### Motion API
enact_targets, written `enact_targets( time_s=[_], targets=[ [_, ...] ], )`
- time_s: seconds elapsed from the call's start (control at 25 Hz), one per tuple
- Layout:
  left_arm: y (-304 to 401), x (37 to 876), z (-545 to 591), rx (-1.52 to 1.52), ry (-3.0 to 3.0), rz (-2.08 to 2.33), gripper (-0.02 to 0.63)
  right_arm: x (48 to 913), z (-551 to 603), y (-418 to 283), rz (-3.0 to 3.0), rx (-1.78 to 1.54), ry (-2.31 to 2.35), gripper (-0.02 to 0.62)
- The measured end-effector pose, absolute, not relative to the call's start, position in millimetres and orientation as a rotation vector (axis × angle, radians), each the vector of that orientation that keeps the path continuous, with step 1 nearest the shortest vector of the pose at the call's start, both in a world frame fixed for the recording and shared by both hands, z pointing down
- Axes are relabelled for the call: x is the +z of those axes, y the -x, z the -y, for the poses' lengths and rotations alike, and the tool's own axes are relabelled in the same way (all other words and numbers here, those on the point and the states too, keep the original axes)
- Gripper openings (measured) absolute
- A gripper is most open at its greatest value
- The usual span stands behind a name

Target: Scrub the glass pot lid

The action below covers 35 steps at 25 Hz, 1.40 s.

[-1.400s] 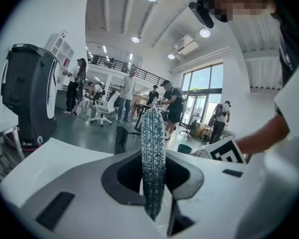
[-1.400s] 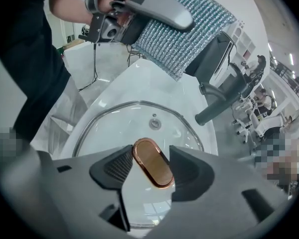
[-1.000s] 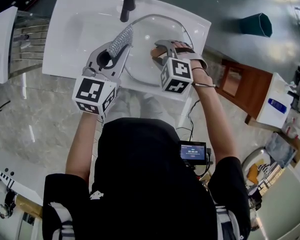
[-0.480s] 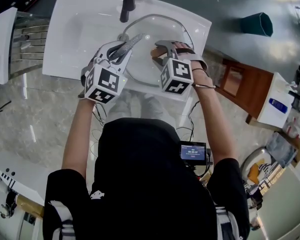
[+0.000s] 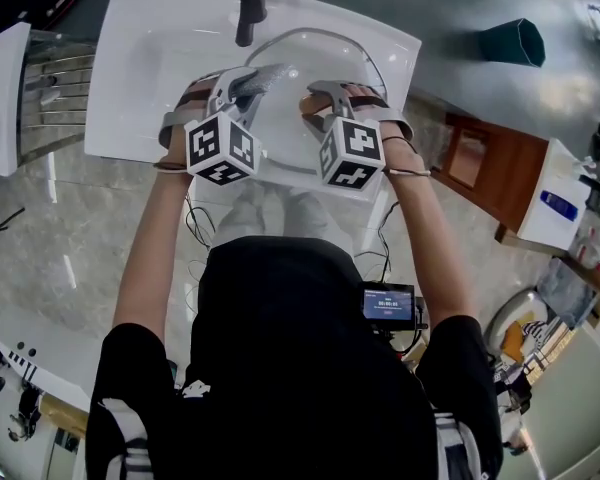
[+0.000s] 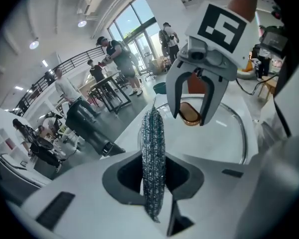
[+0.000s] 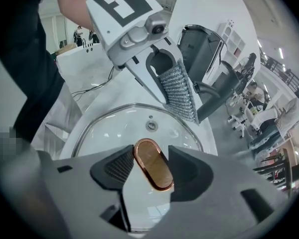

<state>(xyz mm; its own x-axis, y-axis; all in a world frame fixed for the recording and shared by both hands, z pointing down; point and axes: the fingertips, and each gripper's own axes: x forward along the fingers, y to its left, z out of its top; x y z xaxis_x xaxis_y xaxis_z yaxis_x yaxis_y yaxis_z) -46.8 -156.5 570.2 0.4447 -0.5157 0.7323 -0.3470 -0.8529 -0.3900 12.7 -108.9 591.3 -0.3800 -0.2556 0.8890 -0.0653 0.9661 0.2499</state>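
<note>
The glass pot lid [image 5: 315, 58] is held over the white sink [image 5: 140, 68]. My right gripper [image 5: 320, 103] is shut on the lid's copper-coloured handle [image 7: 153, 164], which sits between its two dark pads. My left gripper [image 5: 263, 78] is shut on a silvery mesh scrubber [image 6: 153, 148] held on edge. In the right gripper view the scrubber [image 7: 178, 91] hangs just above the far side of the lid [image 7: 114, 126]. The left gripper view shows the right gripper [image 6: 192, 101] straddling the handle [image 6: 189, 114].
A dark faucet [image 5: 248, 3] stands at the back of the sink, and the drain [image 7: 151, 126] shows through the glass. A metal rack [image 5: 50, 78] is to the left. A wooden stool [image 5: 480, 173] and a teal bin [image 5: 512, 48] are to the right.
My left gripper has swung right and forward with the scrubber, from the sink's left side to over the lid. The right gripper and the lid have stayed put.
</note>
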Motion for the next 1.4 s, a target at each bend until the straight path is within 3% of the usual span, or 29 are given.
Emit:
enact_targets(
  time_s=[1.4],
  targets=[
    [39.9,611.0,143.5,-1.608,2.152,-0.302,0.069,593.3,109.3,-13.8,1.971,-0.206,-0.260,0.206]
  ],
)
